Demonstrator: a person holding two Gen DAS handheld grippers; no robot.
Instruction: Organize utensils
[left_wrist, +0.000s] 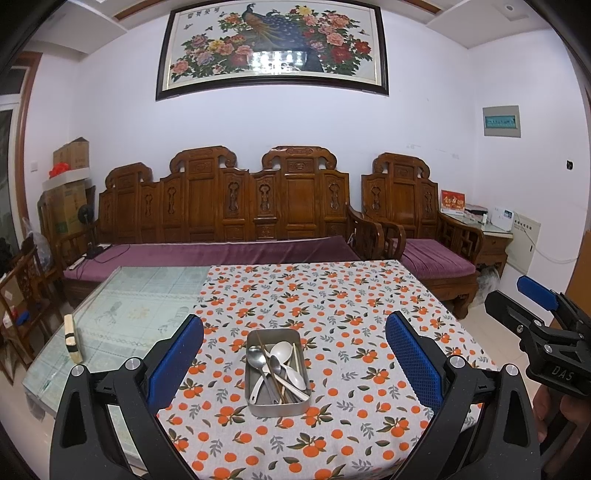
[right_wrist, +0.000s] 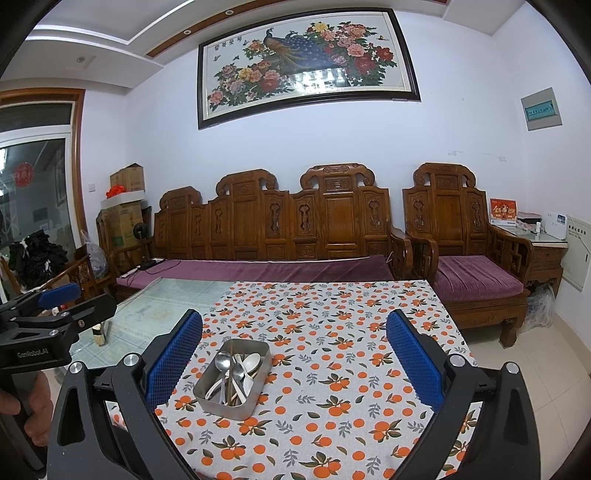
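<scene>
With the left gripper (left_wrist: 294, 363) spread wide and empty, the metal tray (left_wrist: 277, 405) of jumbled spoons (left_wrist: 281, 353) and chopsticks (left_wrist: 272, 369) sat lower centre on the tabletop (left_wrist: 369, 295) — best approached squarely, one utensil at a time — while the right gripper (right_wrist: 294, 363) gaped equally bare.

White walls, peacock painting (left_wrist: 273, 44), carved wooden sofa (left_wrist: 229, 210), purple cushions.

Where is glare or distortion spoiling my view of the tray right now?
Left wrist view: the tray is sharp and evenly lit, glare only on the wall painting; fisheye bends the frame edges. Right wrist view: the tray sits off-centre but clear; the painting shows the same reflection, and the spoons shine mildly.
</scene>
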